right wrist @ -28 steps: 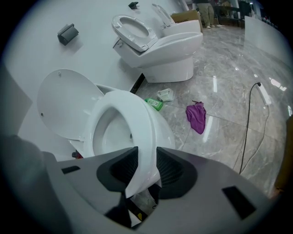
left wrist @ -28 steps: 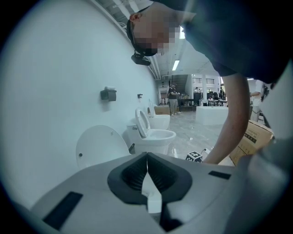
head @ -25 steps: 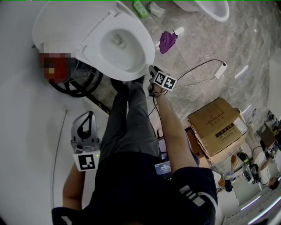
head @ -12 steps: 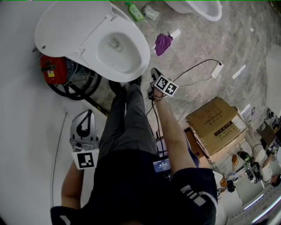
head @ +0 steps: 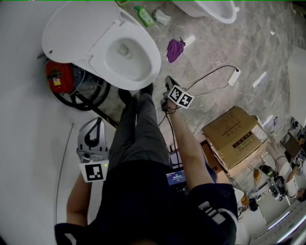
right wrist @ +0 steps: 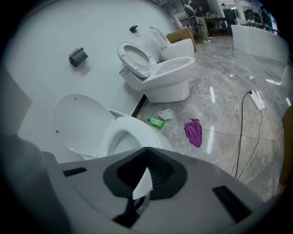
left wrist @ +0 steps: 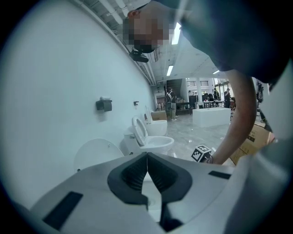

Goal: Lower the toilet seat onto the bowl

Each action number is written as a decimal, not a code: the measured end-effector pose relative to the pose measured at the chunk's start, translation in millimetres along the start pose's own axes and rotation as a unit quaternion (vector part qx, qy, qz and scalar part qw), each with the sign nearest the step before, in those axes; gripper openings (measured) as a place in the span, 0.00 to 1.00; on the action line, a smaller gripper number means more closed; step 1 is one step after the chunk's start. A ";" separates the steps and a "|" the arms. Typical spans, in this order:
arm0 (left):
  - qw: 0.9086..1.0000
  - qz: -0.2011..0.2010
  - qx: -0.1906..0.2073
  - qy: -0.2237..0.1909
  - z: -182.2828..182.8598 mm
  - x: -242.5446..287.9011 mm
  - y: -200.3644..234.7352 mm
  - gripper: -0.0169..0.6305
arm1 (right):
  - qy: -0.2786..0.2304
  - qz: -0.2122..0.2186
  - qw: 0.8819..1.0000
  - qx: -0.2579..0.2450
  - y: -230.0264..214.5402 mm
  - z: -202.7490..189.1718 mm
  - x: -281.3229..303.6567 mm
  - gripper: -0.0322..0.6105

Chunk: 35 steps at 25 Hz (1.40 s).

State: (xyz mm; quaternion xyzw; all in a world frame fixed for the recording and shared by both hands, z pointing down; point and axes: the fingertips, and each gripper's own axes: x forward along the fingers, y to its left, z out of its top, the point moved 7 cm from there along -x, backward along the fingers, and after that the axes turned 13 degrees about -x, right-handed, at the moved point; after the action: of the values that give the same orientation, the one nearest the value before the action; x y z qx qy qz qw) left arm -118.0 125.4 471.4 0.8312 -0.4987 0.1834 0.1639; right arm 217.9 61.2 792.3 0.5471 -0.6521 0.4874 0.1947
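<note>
The white toilet seat (head: 152, 60) lies flat on the bowl, and the lid (head: 71, 28) stands open behind it. My right gripper (head: 167, 79) hovers just in front of the bowl's front rim. Its jaws are closing, tips together with nothing between them. In the right gripper view, the seat (right wrist: 120, 132) and lid (right wrist: 80, 123) lie past the right gripper (right wrist: 146, 150). My left gripper (head: 99, 123) hangs low at the left by the wall, shut and empty. The left gripper (left wrist: 147, 154) also points at the lid (left wrist: 94, 153).
The person's legs (head: 138, 129) stand right in front of the bowl. A purple cloth (head: 174, 49), a green bottle (head: 144, 16) and a white cable with a plug (head: 233, 76) lie on the marble floor. A second toilet (head: 210, 9), a cardboard box (head: 236, 134) and a red device (head: 60, 76) are nearby.
The head view has drifted slightly. The right gripper has stayed by the bowl's front rim. The seat and the left gripper have not visibly moved.
</note>
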 end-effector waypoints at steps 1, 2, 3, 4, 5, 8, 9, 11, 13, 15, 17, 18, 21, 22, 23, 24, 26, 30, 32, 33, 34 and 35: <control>1.000 0.001 0.000 -0.001 2.0 -1.0 -1.5 0.07 | -0.003 0.003 1.000 -0.011 3.3 2.5 -5.6 0.08; 1.000 0.001 0.002 -0.003 4.1 -1.9 -3.0 0.07 | -0.005 0.009 1.000 -0.023 6.9 4.4 -11.3 0.08; 1.000 0.001 0.003 -0.005 6.3 -2.4 -4.3 0.07 | -0.009 0.015 0.999 -0.035 10.9 6.4 -16.9 0.08; 1.000 0.000 0.005 -0.009 8.8 -2.4 -5.4 0.07 | -0.012 0.020 0.999 -0.049 15.5 9.7 -22.9 0.08; 1.000 0.001 0.005 -0.013 11.4 -2.2 -5.9 0.07 | -0.017 0.024 0.997 -0.065 20.9 14.2 -29.2 0.08; 1.000 0.007 -0.008 -0.021 18.4 -2.7 -5.9 0.07 | -0.033 0.033 0.992 -0.115 39.7 29.5 -49.9 0.08; 1.000 0.010 -0.015 -0.024 21.0 -3.1 -6.2 0.07 | -0.040 0.037 0.990 -0.127 45.4 34.7 -57.6 0.08; 0.999 0.014 -0.020 -0.032 27.3 -4.1 -6.3 0.06 | -0.053 0.043 0.986 -0.150 55.5 44.0 -70.6 0.08; 0.999 0.015 -0.019 -0.043 33.1 -3.8 -5.7 0.07 | -0.063 0.044 0.981 -0.180 63.4 52.5 -78.3 0.08; 0.999 0.016 -0.019 -0.045 35.8 -4.0 -6.2 0.06 | -0.073 0.041 0.973 -0.215 69.2 60.0 -84.7 0.08; 0.999 0.018 -0.016 -0.043 38.2 -5.5 -7.2 0.07 | -0.082 0.040 0.964 -0.248 74.8 65.8 -91.5 0.08; 0.999 0.019 -0.014 -0.045 39.9 -6.4 -7.5 0.06 | -0.085 0.039 0.960 -0.262 77.6 67.9 -95.2 0.08; 0.999 0.021 -0.014 -0.048 43.7 -9.0 -7.8 0.06 | -0.095 0.035 0.946 -0.309 87.2 74.6 -107.5 0.08; 0.998 0.022 -0.014 -0.049 45.2 -9.9 -7.9 0.06 | -0.100 0.034 0.938 -0.330 91.9 77.1 -112.1 0.08; 0.998 0.023 -0.014 -0.052 47.3 -10.9 -8.0 0.07 | -0.104 0.033 0.930 -0.350 97.1 79.4 -116.8 0.08; 0.998 0.023 -0.014 -0.057 49.6 -11.9 -8.0 0.07 | -0.109 0.033 0.923 -0.368 102.4 81.6 -121.3 0.08; 0.997 0.023 -0.013 -0.066 54.2 -13.6 -7.5 0.07 | -0.118 0.036 0.912 -0.391 112.9 86.8 -130.4 0.08; 0.997 0.025 -0.012 -0.076 61.6 -15.6 -4.9 0.06 | -0.149 0.042 0.894 -0.420 138.2 101.8 -154.8 0.08; 0.996 0.029 -0.014 -0.083 65.9 -17.1 -2.0 0.07 | -0.169 0.049 0.885 -0.431 155.9 109.9 -169.2 0.08; 0.995 0.032 -0.018 -0.088 68.9 -18.6 -1.5 0.07 | -0.179 0.053 0.879 -0.438 165.1 114.1 -178.2 0.08; 0.995 0.036 -0.023 -0.094 72.2 -20.9 -1.9 0.07 | -0.189 0.057 0.873 -0.446 174.0 118.0 -188.4 0.08; 0.994 0.039 -0.027 -0.099 75.6 -23.7 -2.9 0.06 | -0.198 0.060 0.867 -0.454 182.4 121.5 -199.2 0.08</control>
State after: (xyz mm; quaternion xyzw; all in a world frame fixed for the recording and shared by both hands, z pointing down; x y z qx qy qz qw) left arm -115.0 110.5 393.6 0.8207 -0.5489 0.0928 0.1286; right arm 151.9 49.0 503.9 0.4431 -0.8580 0.0298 0.2581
